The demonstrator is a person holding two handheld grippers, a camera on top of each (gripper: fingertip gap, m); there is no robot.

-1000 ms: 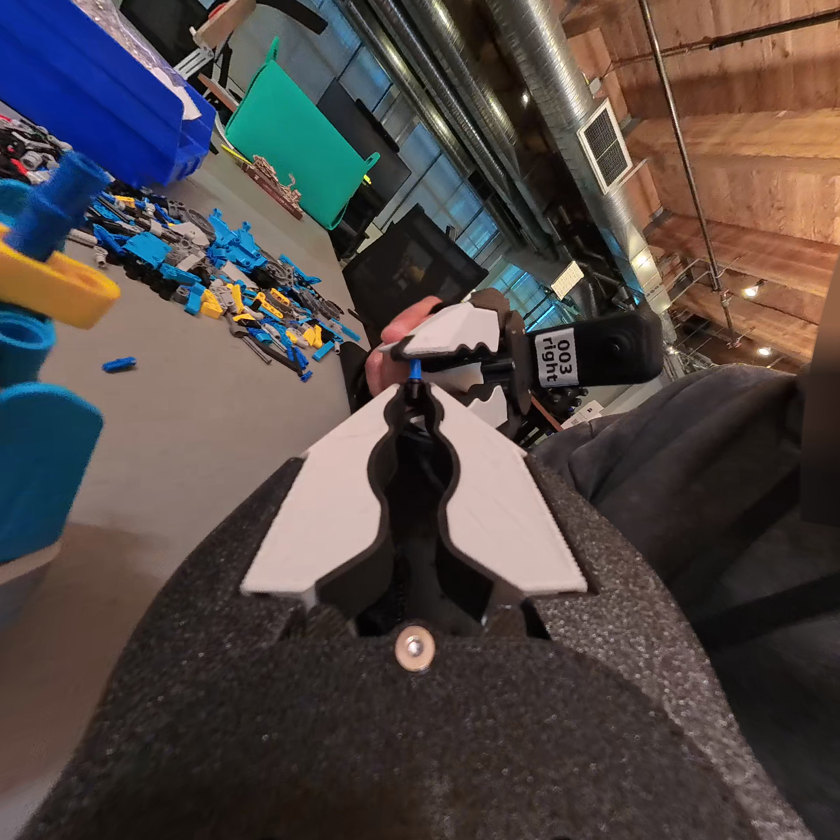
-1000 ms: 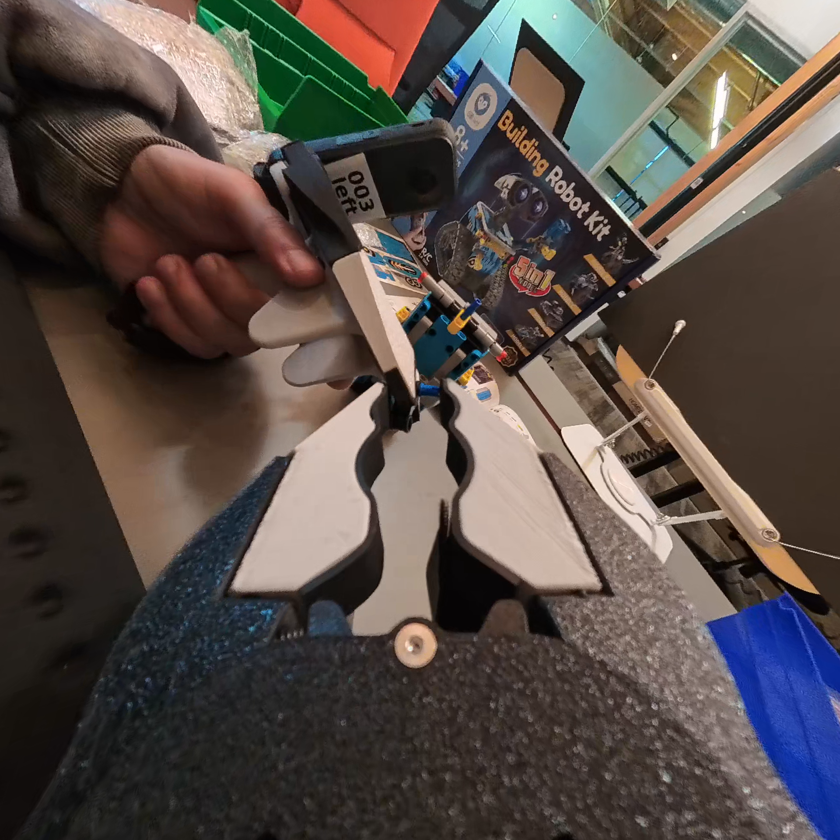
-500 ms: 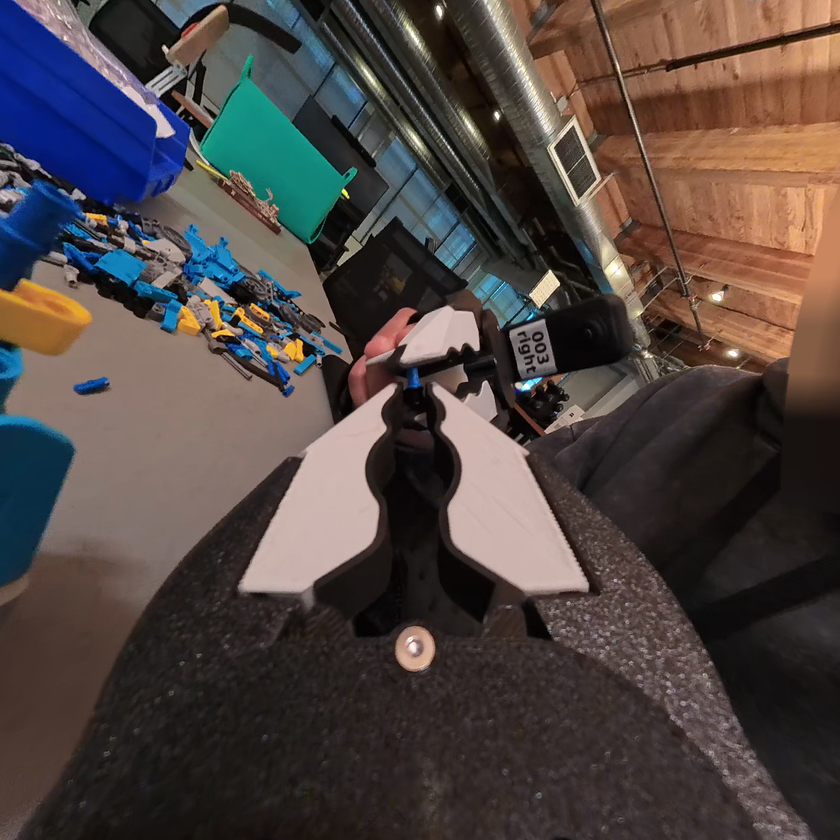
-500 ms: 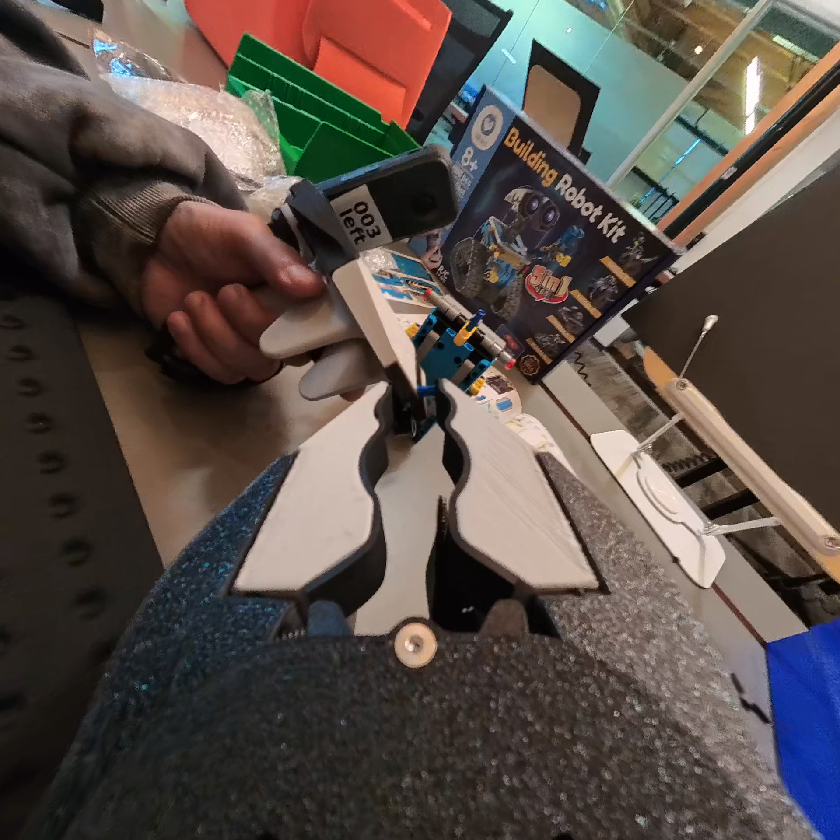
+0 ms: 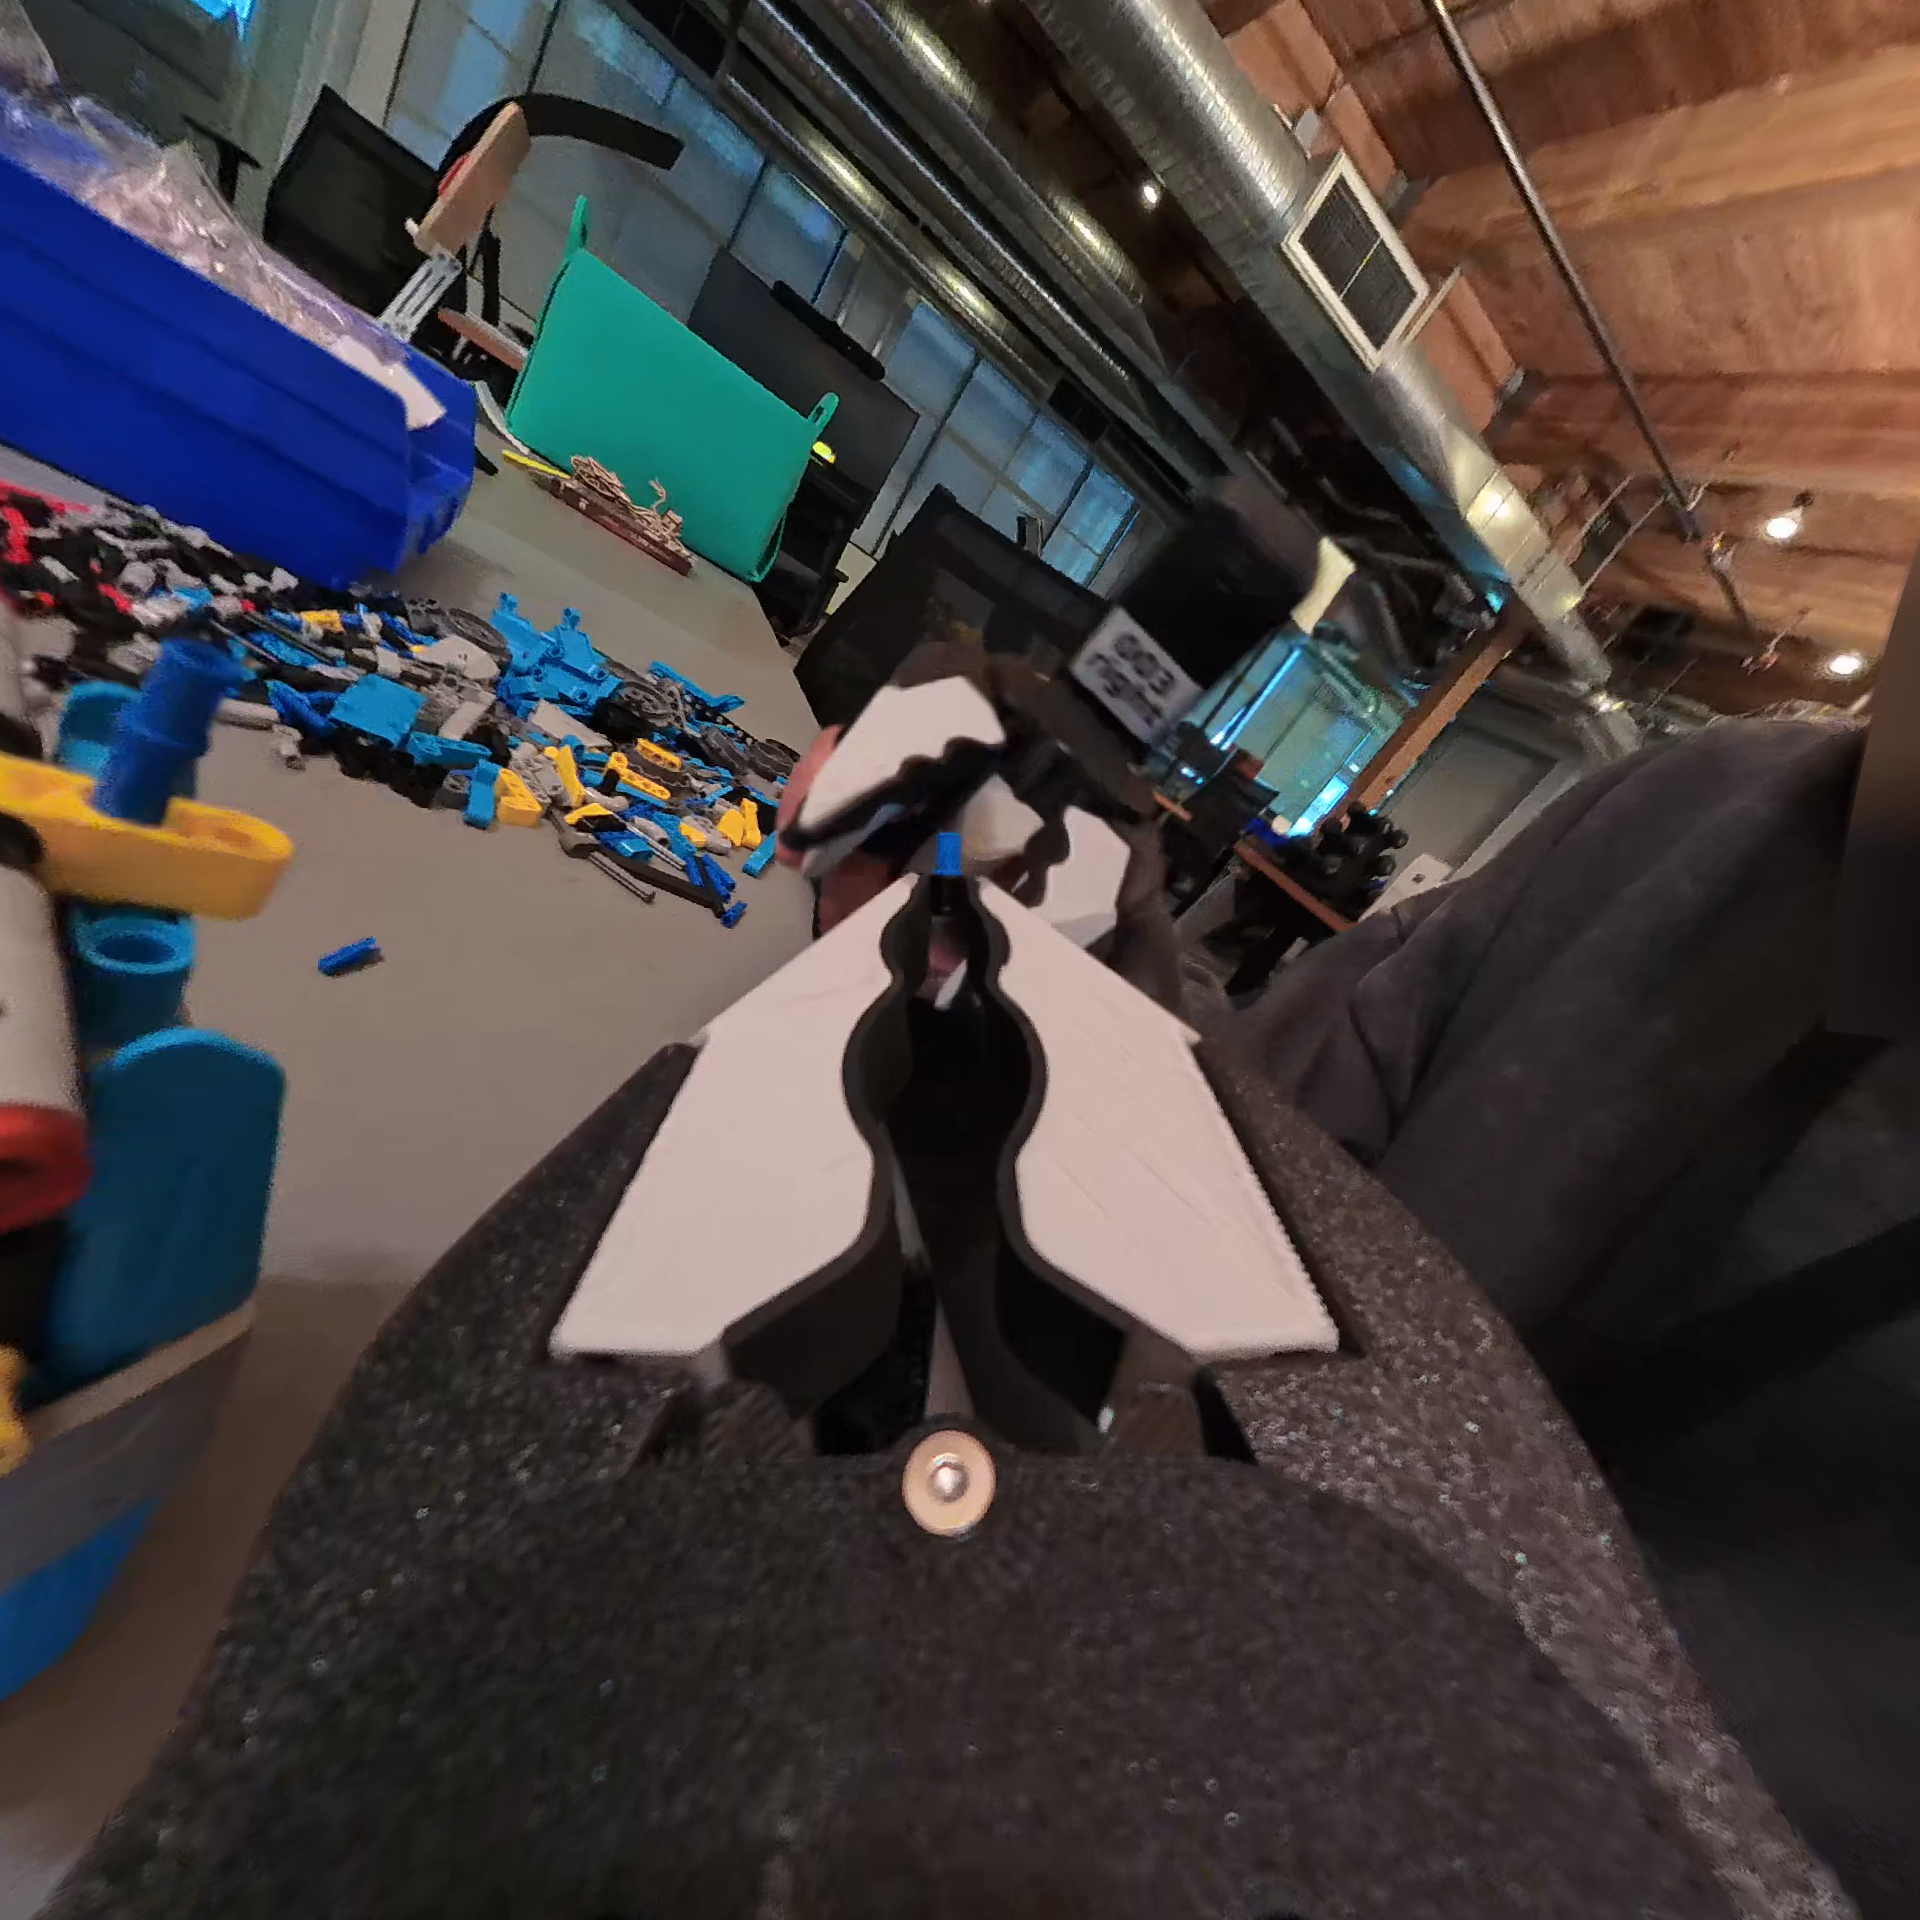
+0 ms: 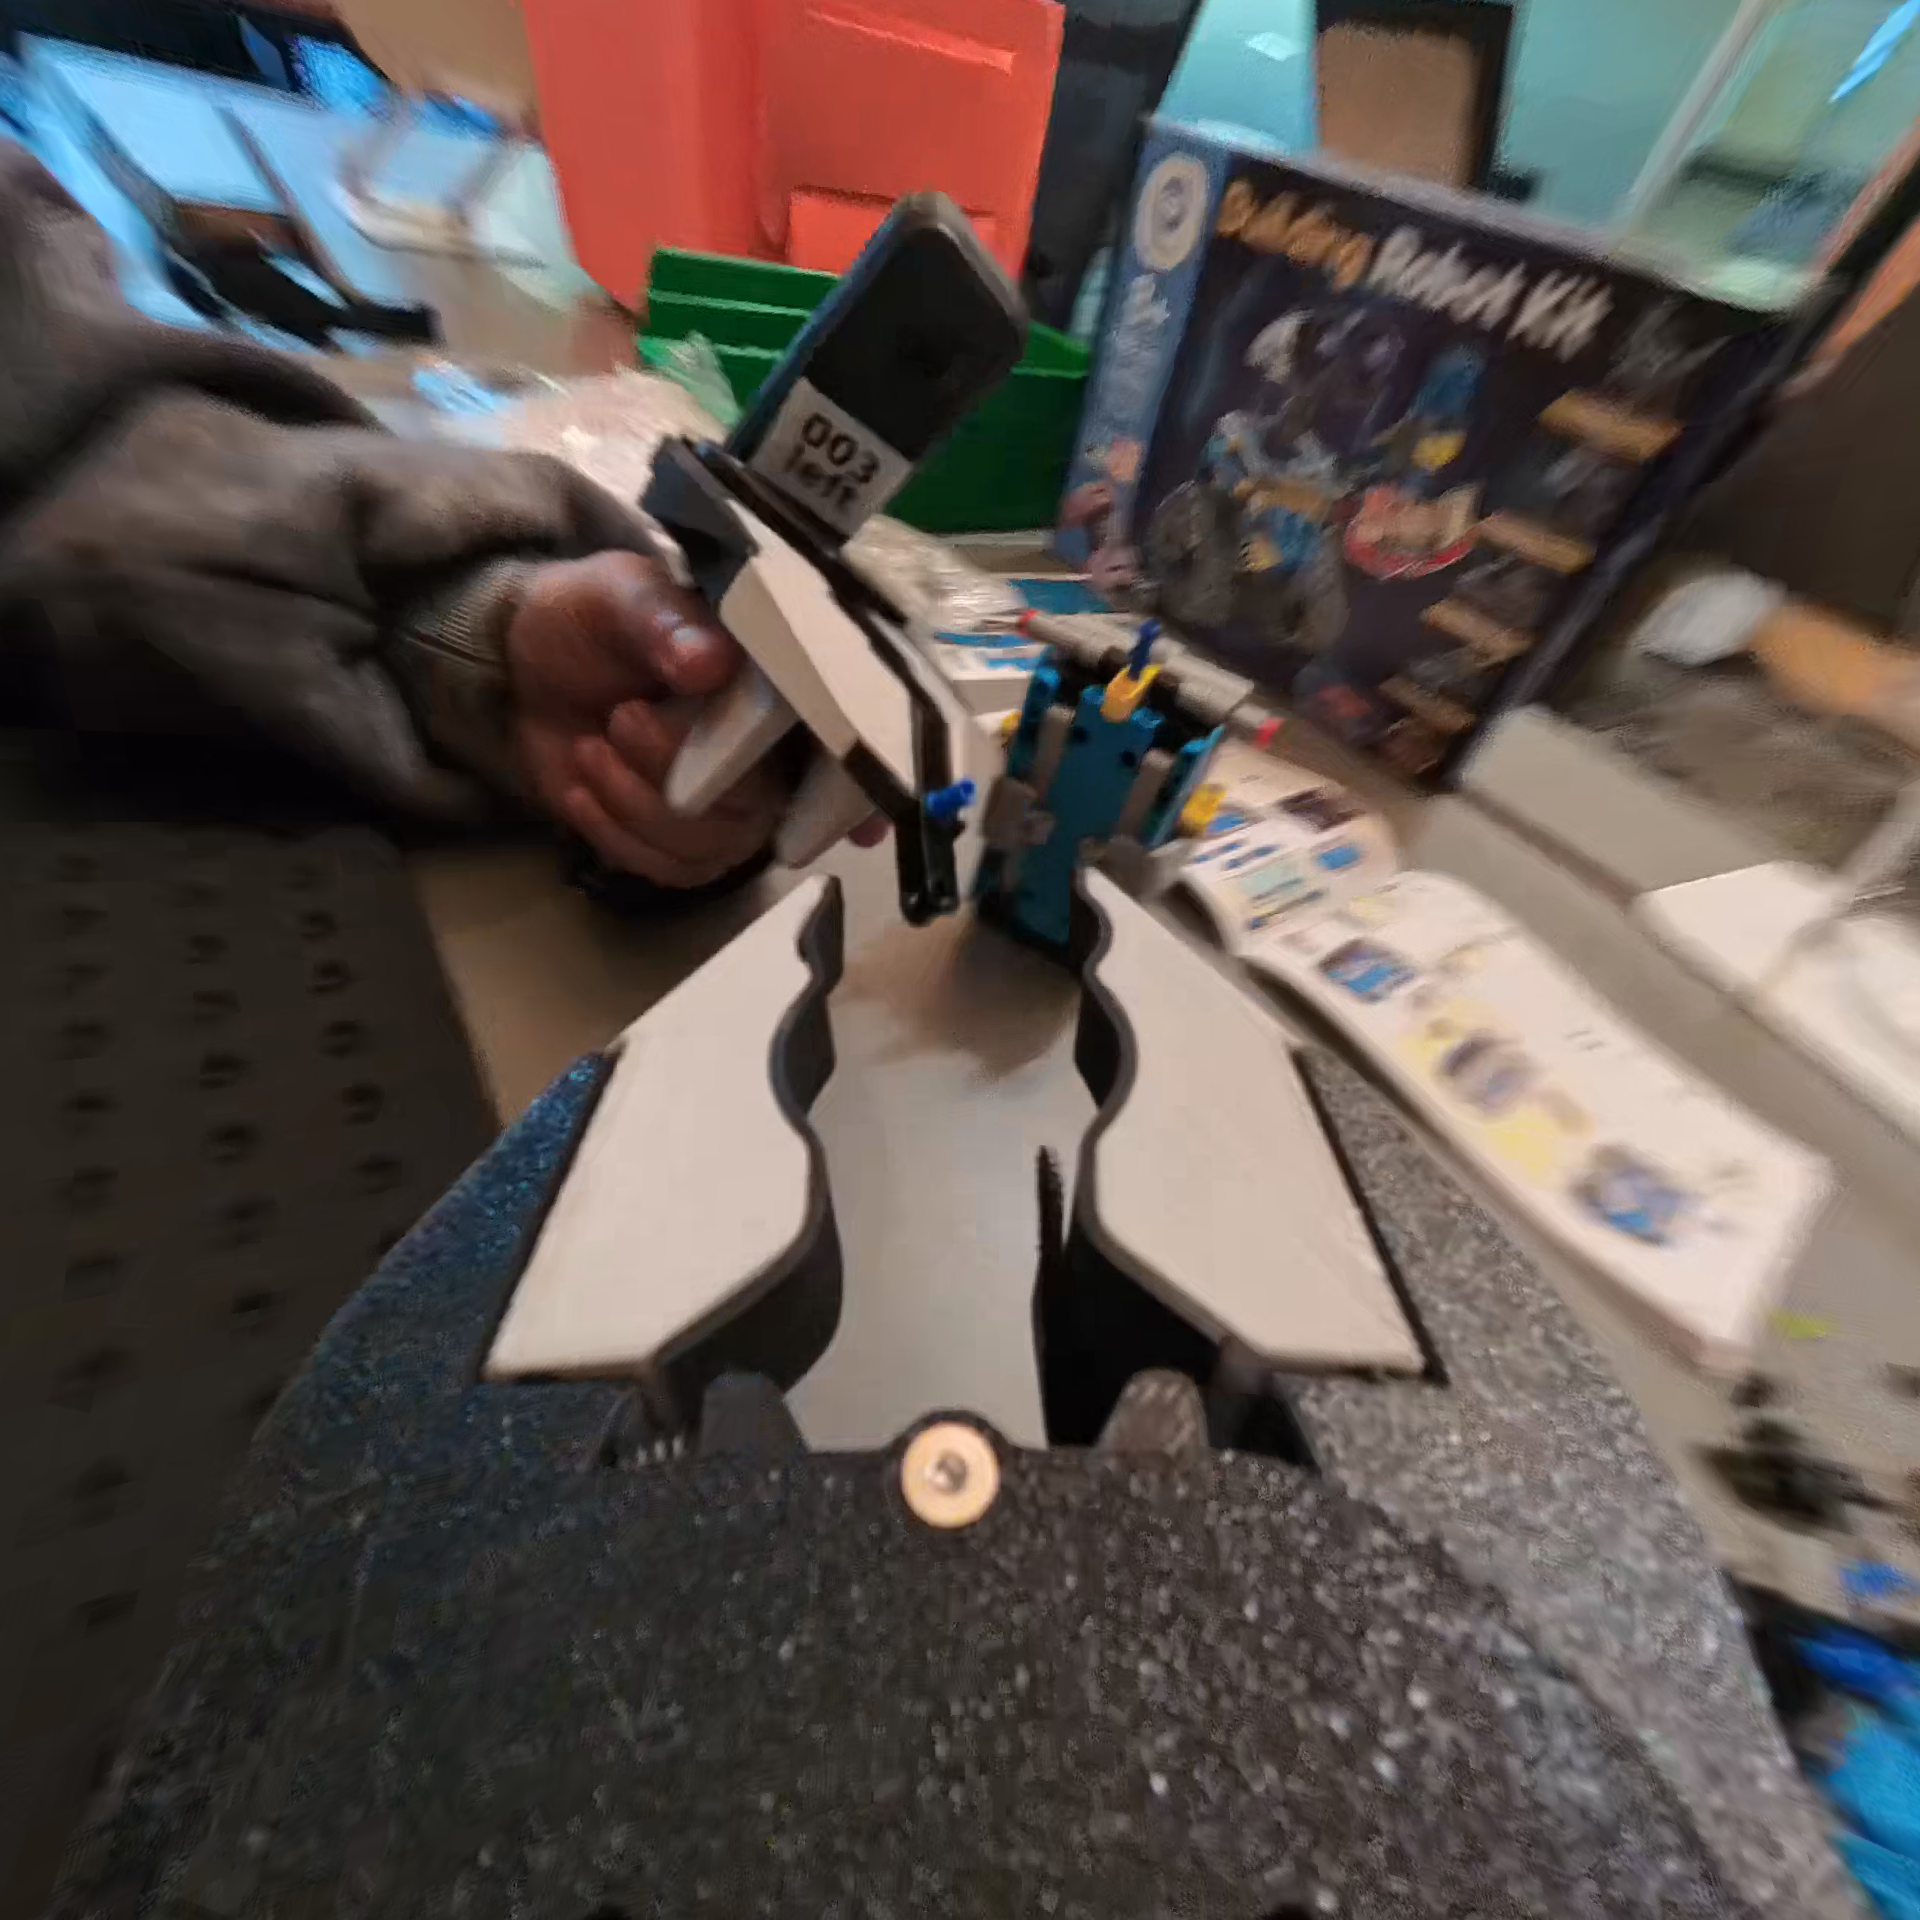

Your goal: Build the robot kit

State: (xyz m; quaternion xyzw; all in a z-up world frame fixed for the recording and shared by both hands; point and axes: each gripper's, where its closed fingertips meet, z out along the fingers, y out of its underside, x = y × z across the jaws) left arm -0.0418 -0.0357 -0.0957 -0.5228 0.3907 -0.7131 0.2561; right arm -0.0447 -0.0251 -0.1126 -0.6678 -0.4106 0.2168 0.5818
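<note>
The left gripper point(image 5: 943, 902) clenches a black beam with a blue pin point(image 5: 947, 854); the right gripper point(image 6: 961, 914) gapes beside a blue brick model point(image 6: 1086, 800). Far left, a blue bin point(image 5: 208, 416) holds clear plastic bags.

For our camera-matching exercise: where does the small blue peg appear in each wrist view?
Left wrist view: the blue peg pokes out past the tips of the shut left gripper, middle of the picture.
Right wrist view: just above centre, on the black strip that gripper holds.
Shared landmark: the left gripper.
</note>
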